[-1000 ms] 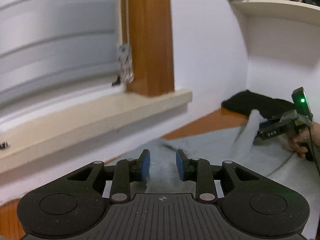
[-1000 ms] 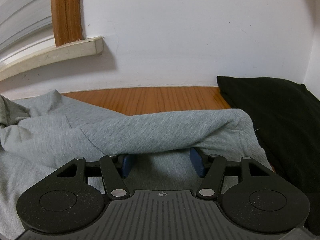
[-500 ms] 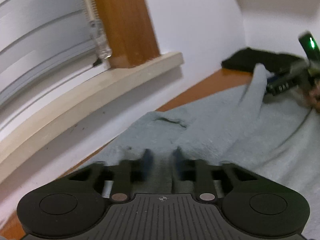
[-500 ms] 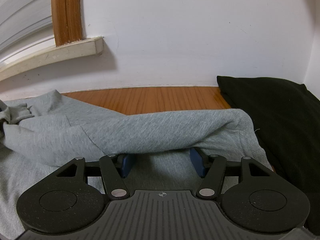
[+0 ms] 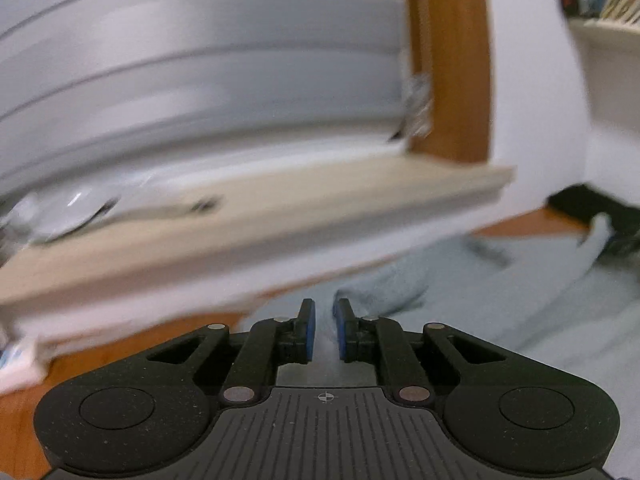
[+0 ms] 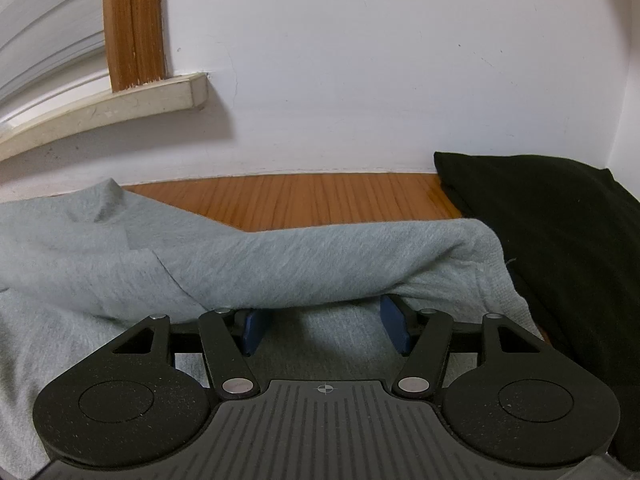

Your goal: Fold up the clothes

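Grey garment lies on the wood top beside the black cloth. My left gripper is closing on its edge; right gripper stands apart beneath a fold. I pull taut, level.

Grey garment; black cloth; orange-brown table.

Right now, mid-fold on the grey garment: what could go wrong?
1. The left gripper is closing on only a thin pinch of the grey garment near its edge; the cloth may slip out when pulled.
2. The right gripper is open, its fingers under a raised fold; that side could sag or bunch.
3. The black garment lies touching the grey one and could get dragged along.
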{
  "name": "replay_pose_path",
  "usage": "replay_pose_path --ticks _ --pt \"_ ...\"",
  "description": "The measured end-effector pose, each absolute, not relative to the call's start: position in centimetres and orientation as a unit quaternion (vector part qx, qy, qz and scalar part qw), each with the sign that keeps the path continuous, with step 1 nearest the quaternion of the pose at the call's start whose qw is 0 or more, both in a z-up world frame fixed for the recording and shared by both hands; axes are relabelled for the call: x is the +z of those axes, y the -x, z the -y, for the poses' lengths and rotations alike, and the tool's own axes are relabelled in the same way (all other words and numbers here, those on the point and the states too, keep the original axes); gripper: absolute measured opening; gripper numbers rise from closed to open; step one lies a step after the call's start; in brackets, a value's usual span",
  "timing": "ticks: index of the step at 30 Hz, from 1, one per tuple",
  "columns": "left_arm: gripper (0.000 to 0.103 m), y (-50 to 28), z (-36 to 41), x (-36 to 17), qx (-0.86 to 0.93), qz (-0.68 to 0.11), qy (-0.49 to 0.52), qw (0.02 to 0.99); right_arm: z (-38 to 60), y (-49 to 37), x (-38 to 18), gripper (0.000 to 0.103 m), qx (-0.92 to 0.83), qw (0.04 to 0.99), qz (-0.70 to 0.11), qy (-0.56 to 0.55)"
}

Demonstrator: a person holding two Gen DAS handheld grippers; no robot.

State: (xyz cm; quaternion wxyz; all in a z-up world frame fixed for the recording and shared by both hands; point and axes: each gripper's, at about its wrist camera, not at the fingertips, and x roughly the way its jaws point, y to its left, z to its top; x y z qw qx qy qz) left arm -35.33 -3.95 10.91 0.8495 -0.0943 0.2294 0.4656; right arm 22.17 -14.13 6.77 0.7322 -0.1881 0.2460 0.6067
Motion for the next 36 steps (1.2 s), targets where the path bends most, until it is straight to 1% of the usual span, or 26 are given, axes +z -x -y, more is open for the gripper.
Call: replay_pose_path --ticks 2,3,6,9,10,11,15,16,17,19,22,25,26,27,28,29,30,31,34,36 --pt "0.019 36.8 4.0 10.3 0.475 -0.225 0.114 0.843 14.1 -22.2 6.8 0.060 0.607 0.732 -0.246 0.188" --pt "0.020 37.2 4.0 10.2 0.478 -0.222 0.121 0.841 14.1 -22.2 6.8 0.060 0.607 0.732 -0.246 0.188" --pt "0.028 37.2 3.9 10.6 0.478 -0.212 0.123 0.843 14.2 -22.2 6.7 0.060 0.607 0.732 -0.246 0.189" --pt "0.041 36.3 4.1 11.9 0.468 -0.201 0.105 0.854 14.1 -22.2 6.7 0.060 0.606 0.733 -0.245 0.189" --pt "0.048 35.8 4.2 12.3 0.465 -0.200 0.097 0.857 14.1 -22.2 6.7 0.060 0.606 0.733 -0.245 0.189" --pt "0.053 35.3 4.4 12.6 0.461 -0.201 0.089 0.860 14.2 -22.2 6.7 0.060 0.606 0.733 -0.245 0.189" --pt "0.054 32.3 5.7 13.1 0.440 -0.228 0.043 0.868 14.2 -22.2 6.8 0.060 0.606 0.733 -0.246 0.189" --pt "0.058 31.8 6.0 13.0 0.430 -0.236 0.037 0.871 14.1 -22.2 6.8 0.060 0.606 0.733 -0.246 0.189" --pt "0.064 31.3 6.3 12.9 0.420 -0.244 0.035 0.873 14.1 -22.3 6.8 0.060 0.605 0.733 -0.246 0.190" --pt "0.070 30.3 6.4 12.4 0.403 -0.265 0.024 0.876 14.1 -22.3 6.9 0.060 0.605 0.733 -0.246 0.190" --pt "0.070 28.6 6.3 11.6 0.384 -0.301 0.003 0.873 14.1 -22.3 6.9 0.060 0.605 0.733 -0.246 0.191" --pt "0.068 27.7 5.1 10.8 0.374 -0.335 -0.011 0.865 14.1 -22.4 6.9 0.060 0.605 0.733 -0.247 0.191" --pt "0.060 27.5 4.6 10.6 0.375 -0.345 -0.015 0.860 14.1 -22.4 6.9 0.060 0.605 0.733 -0.247 0.191" --pt "0.056 27.5 4.2 10.4 0.376 -0.354 -0.020 0.856 14.1 -22.4 6.9 0.061 0.605 0.732 -0.247 0.191" --pt "0.044 27.6 3.8 10.3 0.377 -0.362 -0.023 0.852 14.1 -22.4 6.9 0.061 0.605 0.732 -0.247 0.191" --pt "0.030 27.8 3.4 10.3 0.377 -0.365 -0.019 0.851 14.1 -22.4 6.9 0.061 0.605 0.732 -0.247 0.191" --pt "0.028 28.2 2.9 10.5 0.375 -0.365 -0.010 0.852 14.1 -22.4 6.9 0.061 0.605 0.732 -0.247 0.191" --pt "0.020 28.7 2.6 10.8 0.377 -0.357 -0.002 0.854 14.1 -22.5 6.9 0.061 0.605 0.732 -0.247 0.191" --pt "0.016 30.9 2.5 12.2 0.401 -0.313 0.013 0.861 14.1 -22.4 6.8 0.061 0.606 0.732 -0.247 0.191" --pt "0.016 32.9 2.7 13.4 0.437 -0.269 0.026 0.858 14.1 -22.4 6.8 0.061 0.606 0.732 -0.247 0.191"
